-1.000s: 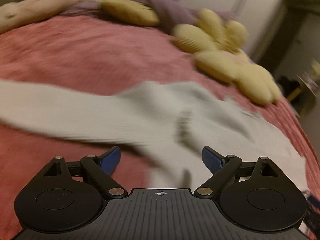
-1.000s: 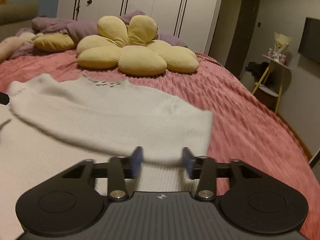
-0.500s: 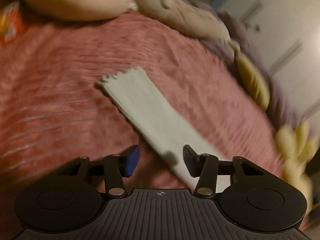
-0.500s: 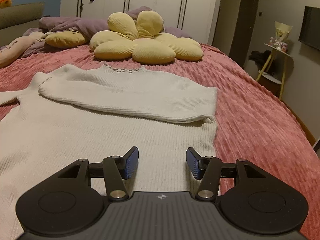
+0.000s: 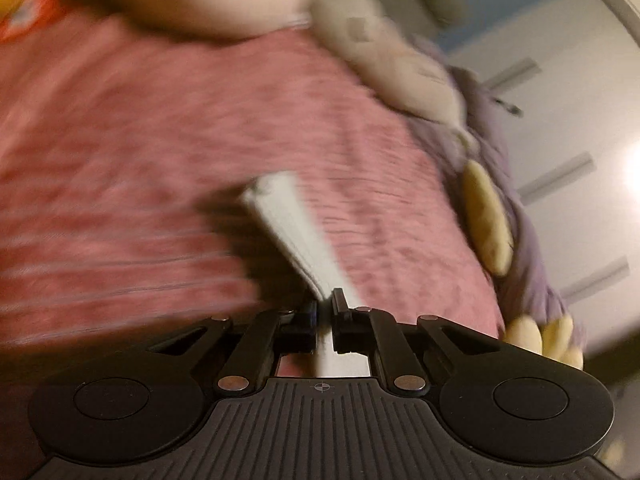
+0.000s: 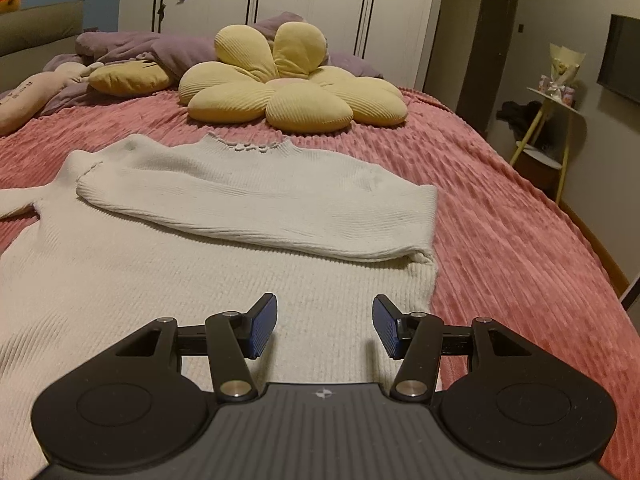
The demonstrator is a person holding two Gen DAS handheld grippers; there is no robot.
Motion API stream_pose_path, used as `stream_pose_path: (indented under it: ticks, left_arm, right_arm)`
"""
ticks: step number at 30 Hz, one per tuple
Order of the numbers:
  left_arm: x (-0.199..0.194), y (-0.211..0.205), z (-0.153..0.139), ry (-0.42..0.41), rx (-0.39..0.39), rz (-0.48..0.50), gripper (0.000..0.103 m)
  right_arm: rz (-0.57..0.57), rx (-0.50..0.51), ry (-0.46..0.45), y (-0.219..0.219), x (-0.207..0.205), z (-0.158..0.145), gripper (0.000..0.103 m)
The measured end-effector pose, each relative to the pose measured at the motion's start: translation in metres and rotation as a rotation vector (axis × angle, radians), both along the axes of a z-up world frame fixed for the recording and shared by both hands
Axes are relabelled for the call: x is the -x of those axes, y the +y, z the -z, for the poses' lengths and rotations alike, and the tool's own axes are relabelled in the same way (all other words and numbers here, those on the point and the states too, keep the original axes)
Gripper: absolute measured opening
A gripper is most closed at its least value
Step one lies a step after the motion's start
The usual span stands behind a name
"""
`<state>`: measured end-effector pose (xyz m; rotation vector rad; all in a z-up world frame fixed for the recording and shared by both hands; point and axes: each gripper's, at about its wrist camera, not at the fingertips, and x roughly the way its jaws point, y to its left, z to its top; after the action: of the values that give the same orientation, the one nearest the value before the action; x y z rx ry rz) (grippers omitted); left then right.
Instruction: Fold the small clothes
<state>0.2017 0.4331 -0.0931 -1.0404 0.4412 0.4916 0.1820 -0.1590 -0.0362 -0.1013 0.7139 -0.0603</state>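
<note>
The left hand-held gripper (image 5: 325, 314) pinches the white ribbed knit sweater's sleeve (image 5: 294, 232); the right hand-held gripper (image 6: 325, 326) hovers wide open, empty, above the sweater's (image 6: 224, 216) hem.

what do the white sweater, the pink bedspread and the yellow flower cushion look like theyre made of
White sweater: looks like a soft ribbed knit, wool or acrylic; fine vertical ribs, matte, scalloped collar.
Pink bedspread: seems a plush fleece or chenille; raised fuzzy ridges in rows.
Yellow flower cushion: likely corduroy-type fabric over stuffing; fine cords run along the puffy petals.
</note>
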Motion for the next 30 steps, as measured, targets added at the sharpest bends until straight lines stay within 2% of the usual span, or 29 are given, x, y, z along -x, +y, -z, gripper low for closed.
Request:
stream_pose_path:
  ticks: [4, 6, 9, 11, 13, 15, 17, 18, 19, 21, 24, 28, 30]
  left_arm:
    - [-0.027, -0.056, -0.054, -0.046, -0.197, 0.204, 0.008]
    - [-0.046, -0.105, -0.081, -0.089, -0.299, 0.355, 0.008]
    - [-0.074, -0.190, -0.105, -0.124, -0.434, 0.566, 0.008]
    - [-0.089, -0.251, -0.108, -0.136, -0.525, 0.700, 0.008]
    - [-0.102, -0.306, -0.099, -0.105, -0.591, 0.809, 0.009]
    - [-0.113, -0.350, -0.078, -0.028, -0.599, 0.885, 0.011]
    - [-0.120, -0.374, -0.054, 0.054, -0.575, 0.951, 0.021]
    - [-0.119, -0.381, -0.045, 0.085, -0.564, 0.965, 0.032]
    - [-0.115, -0.384, -0.038, 0.107, -0.558, 0.962, 0.037]
    - [-0.095, -0.379, -0.036, 0.106, -0.559, 0.920, 0.052]
    - [-0.067, -0.353, -0.039, 0.095, -0.577, 0.824, 0.067]
    - [-0.053, -0.318, -0.035, 0.167, -0.588, 0.705, 0.069]
    - [-0.050, -0.304, -0.028, 0.199, -0.562, 0.674, 0.069]
  right_arm:
    - [0.019, -0.019, -0.006, -0.004, 0.000, 0.000, 0.053]
    - [0.026, -0.031, -0.012, -0.007, 0.000, -0.001, 0.053]
    - [0.038, -0.054, -0.016, -0.010, 0.002, -0.001, 0.053]
    - [0.039, -0.062, -0.022, -0.012, 0.005, -0.002, 0.053]
    - [0.037, -0.069, -0.026, -0.015, 0.009, -0.003, 0.053]
    - [0.046, -0.081, -0.027, -0.020, 0.010, -0.003, 0.053]
    - [0.052, -0.091, -0.024, -0.026, 0.011, -0.004, 0.053]
    - [0.053, -0.093, -0.020, -0.029, 0.011, -0.005, 0.053]
    - [0.050, -0.097, -0.018, -0.032, 0.010, -0.006, 0.053]
    - [0.043, -0.112, -0.019, -0.039, 0.007, -0.010, 0.053]
    - [0.013, -0.134, -0.045, -0.045, -0.004, -0.021, 0.053]
    - [-0.089, -0.185, -0.062, -0.030, -0.036, -0.033, 0.052]
    - [-0.164, -0.261, -0.030, -0.014, -0.059, -0.033, 0.052]
